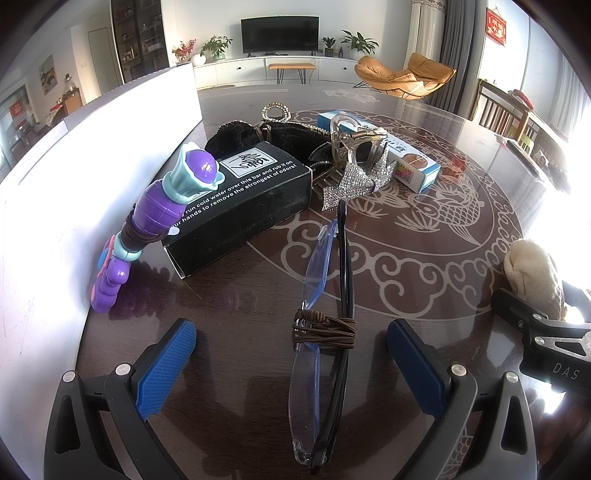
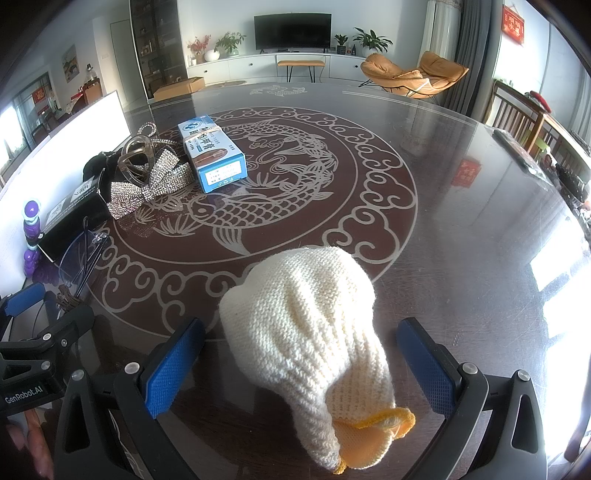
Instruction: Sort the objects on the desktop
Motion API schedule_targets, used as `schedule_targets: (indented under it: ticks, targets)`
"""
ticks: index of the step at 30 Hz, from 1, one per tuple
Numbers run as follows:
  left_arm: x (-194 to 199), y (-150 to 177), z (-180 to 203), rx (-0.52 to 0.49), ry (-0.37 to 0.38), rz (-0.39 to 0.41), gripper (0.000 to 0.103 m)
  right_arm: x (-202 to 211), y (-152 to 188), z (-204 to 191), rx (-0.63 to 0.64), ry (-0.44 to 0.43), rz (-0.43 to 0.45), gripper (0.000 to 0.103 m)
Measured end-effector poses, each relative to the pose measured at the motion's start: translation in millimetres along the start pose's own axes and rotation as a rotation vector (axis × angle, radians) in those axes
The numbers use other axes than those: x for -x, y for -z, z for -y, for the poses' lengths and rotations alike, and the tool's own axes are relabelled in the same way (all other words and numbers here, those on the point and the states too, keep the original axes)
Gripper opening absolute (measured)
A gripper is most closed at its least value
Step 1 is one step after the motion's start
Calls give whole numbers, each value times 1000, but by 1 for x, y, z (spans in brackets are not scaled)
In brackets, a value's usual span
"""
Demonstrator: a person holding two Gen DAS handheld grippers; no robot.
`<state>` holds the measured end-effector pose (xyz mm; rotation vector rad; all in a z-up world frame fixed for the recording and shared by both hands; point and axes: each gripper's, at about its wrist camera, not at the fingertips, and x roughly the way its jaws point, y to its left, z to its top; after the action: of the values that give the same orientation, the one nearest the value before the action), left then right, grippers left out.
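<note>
Dark patterned worktop (image 1: 424, 266) fills both views. Left tool (image 1: 291, 354) gapes wide around folded glasses (image 1: 325, 280) bound with a brown hair tie (image 1: 325, 328), touching neither side. Right tool (image 2: 301, 362) is likewise spread around a cream knitted glove (image 2: 310, 332). Far left lie a black box (image 1: 236, 206) and purple toy (image 1: 159, 218).

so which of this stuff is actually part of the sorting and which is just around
Part of the sorting:
- glasses between the open left gripper
- knitted glove between the open right gripper
- black box
- purple toy
- sparkly bow clip
- blue box

Just around:
- TV
- orange chairs
- potted plants
</note>
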<state>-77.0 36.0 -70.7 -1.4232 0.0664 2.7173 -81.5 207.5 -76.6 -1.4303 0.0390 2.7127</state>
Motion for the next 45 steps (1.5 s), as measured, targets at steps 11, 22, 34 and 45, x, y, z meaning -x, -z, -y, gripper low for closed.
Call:
schedule_targets:
  ticks: [11, 22, 34, 45]
  targets:
    - [0, 0, 0, 0, 0, 0, 103, 0, 0, 0, 0, 0, 0, 103]
    - [-1, -1, 0, 0, 0, 0, 103, 0, 0, 0, 0, 0, 0, 103]
    - [3, 2, -1, -6, 2, 12, 92, 0, 0, 0, 1, 0, -1, 103]
    - [32, 5, 41, -194, 99, 98, 28, 30, 19, 6, 19, -145, 52, 50]
